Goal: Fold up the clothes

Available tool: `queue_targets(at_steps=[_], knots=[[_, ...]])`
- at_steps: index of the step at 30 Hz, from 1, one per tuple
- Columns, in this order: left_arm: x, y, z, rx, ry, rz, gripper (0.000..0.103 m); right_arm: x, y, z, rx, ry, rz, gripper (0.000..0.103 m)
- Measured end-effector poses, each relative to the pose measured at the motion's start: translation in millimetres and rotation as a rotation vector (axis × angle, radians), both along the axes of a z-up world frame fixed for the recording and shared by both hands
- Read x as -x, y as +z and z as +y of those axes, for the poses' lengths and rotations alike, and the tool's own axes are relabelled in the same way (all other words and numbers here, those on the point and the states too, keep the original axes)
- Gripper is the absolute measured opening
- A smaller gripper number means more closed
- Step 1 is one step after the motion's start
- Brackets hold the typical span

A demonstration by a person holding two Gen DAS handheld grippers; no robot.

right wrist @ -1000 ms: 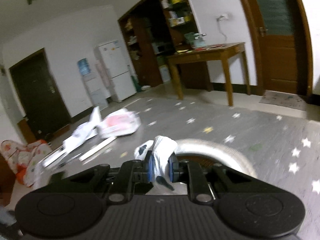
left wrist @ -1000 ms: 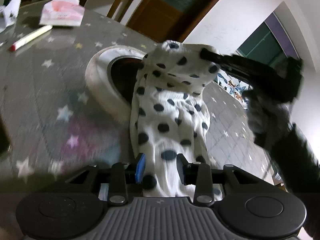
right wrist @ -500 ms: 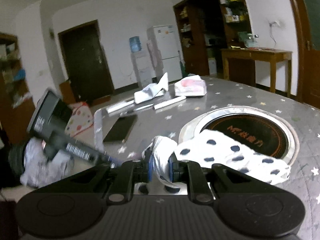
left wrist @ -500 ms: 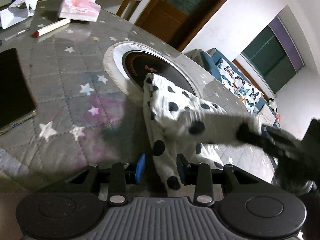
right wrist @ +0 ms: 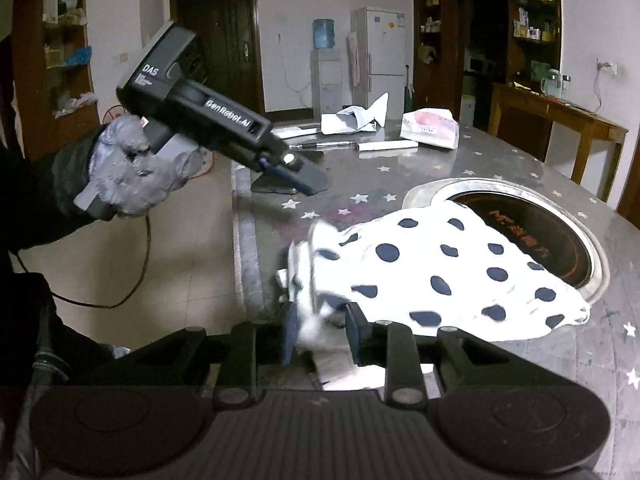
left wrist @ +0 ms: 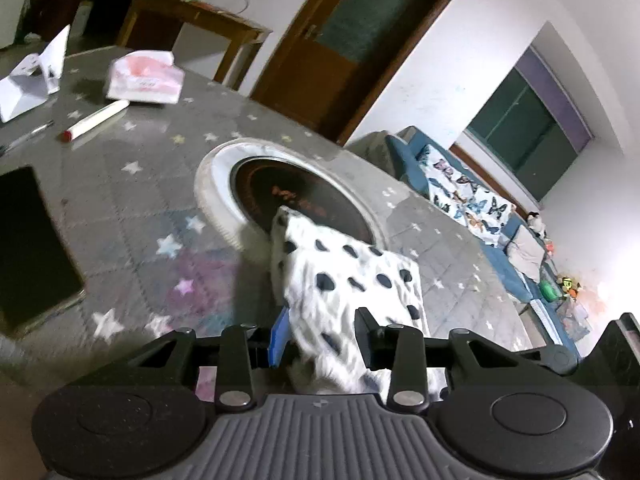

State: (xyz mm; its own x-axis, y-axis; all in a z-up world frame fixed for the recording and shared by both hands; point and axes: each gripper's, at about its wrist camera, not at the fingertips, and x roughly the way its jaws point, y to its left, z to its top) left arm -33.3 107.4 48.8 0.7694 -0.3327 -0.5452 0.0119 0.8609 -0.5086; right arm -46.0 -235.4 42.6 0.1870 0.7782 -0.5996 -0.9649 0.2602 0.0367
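A white cloth with dark polka dots [left wrist: 352, 280] [right wrist: 440, 268] lies folded flat on the grey star-patterned table [left wrist: 120, 208], its far end over the round hob inset [left wrist: 296, 196]. My right gripper [right wrist: 322, 332] is open at the cloth's near left corner, and a blurred bit of the hem sits loosely between its fingers. My left gripper [left wrist: 322, 330] is open too. The right wrist view shows that left gripper [right wrist: 314, 184] in a gloved hand [right wrist: 132, 172], hovering above the table's edge and clear of the cloth.
A dark phone [left wrist: 28, 240], a white marker [left wrist: 96, 120], a pink tissue pack [left wrist: 144, 80] and folded paper [left wrist: 32, 80] lie on the far side of the table. The table's edge [right wrist: 244, 260] drops to the floor left of the cloth.
The cloth went from hanging between the grippers to lying folded on the table. My right gripper's fingers have spread apart off the hem. The left gripper has drawn back and up.
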Motion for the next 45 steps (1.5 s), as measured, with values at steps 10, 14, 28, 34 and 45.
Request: queue_targets(at_steps=[10,14,28,34,45], knots=[[-5.9,-11.8,-18.2,0.016,-0.073,0.017,0.039,9.8,-5.7,4.8,0.025,-0.072,-0.051,0.03],[-4.5,-16.1,-25.1,0.013,-0.099,0.026,0.039,20.7,-9.6,11.4,0.062,-0.076,-0.131,0.03],[-5.4,-25.1,-14.8,0.014,-0.029,0.065,0.04,16.3,-12.3,21.7,0.069,-0.151,-0.096,0.02],[-5.9,-29.1,-13.6,0.033,-0.041,0.079,0.027,14.1,-5.5,18.6,0.035,-0.164,-0.091,0.018],[7.4,-14.7,-11.3,0.056,-0.09,0.038,0.011,24.3,6.6,7.1,-0.01,-0.136,-0.062,0.018]])
